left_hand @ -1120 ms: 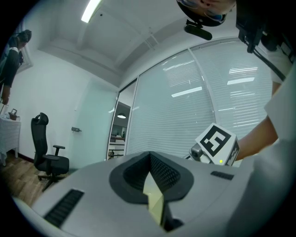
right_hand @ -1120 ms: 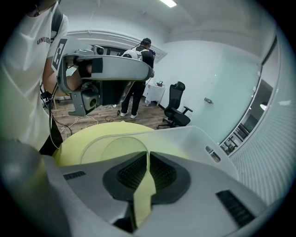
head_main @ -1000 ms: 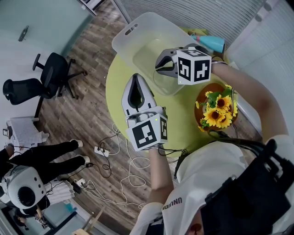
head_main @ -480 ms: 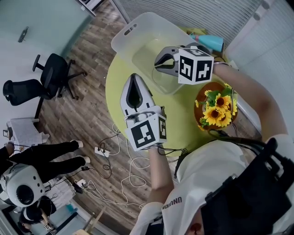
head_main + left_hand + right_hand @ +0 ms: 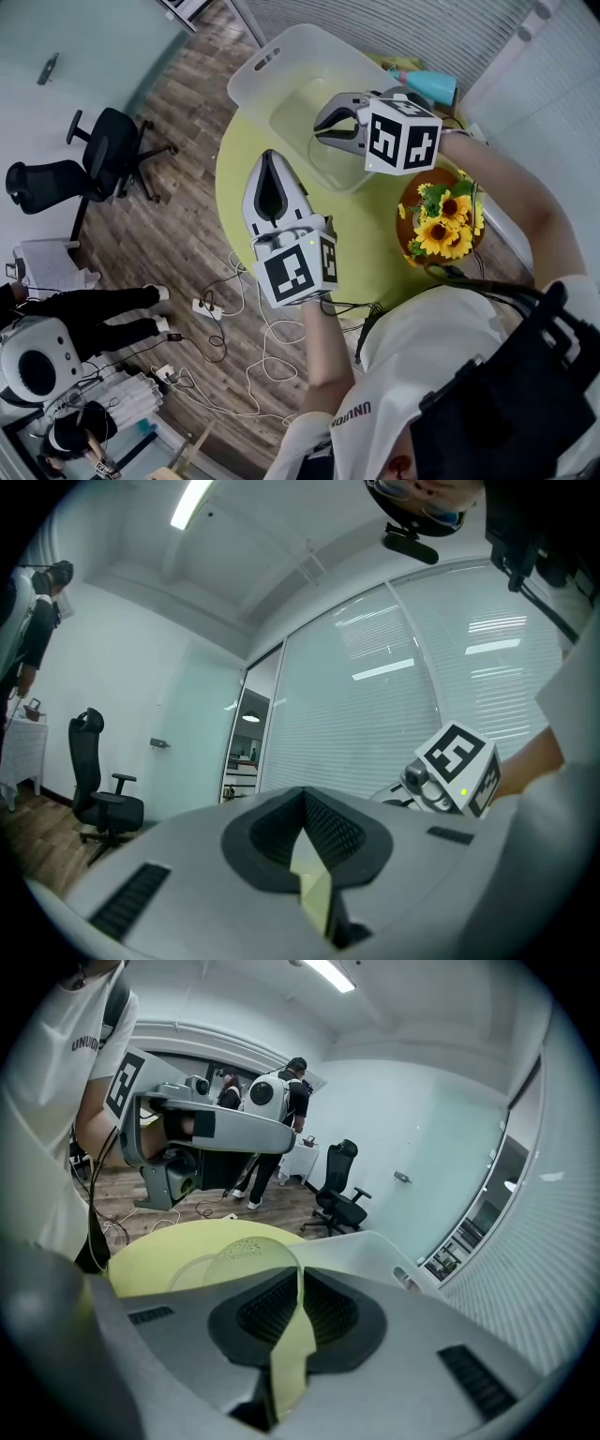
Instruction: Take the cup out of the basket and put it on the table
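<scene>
A clear plastic cup point(image 5: 336, 165) hangs from my right gripper point(image 5: 319, 127), which is shut on the cup's wall, above the near edge of the translucent white basket point(image 5: 274, 58). In the right gripper view the cup point(image 5: 240, 1258) shows its dotted bottom, and its wall runs between the closed jaws of the right gripper point(image 5: 298, 1277). Below it lies the yellow-green round table point(image 5: 370, 246). My left gripper point(image 5: 271, 157) hovers over the table's left edge, shut and with nothing in it. In its own view the left gripper point(image 5: 305, 797) points up at the glass wall.
A pot of sunflowers point(image 5: 444, 221) stands on the table's right side. A teal object point(image 5: 433, 87) lies behind the basket. An office chair point(image 5: 105, 154), floor cables point(image 5: 234, 309) and a person point(image 5: 56, 347) are to the left of the table.
The right gripper with the cup has risen and shifted a little. The left gripper has drifted slightly left. The person on the floor side has moved.
</scene>
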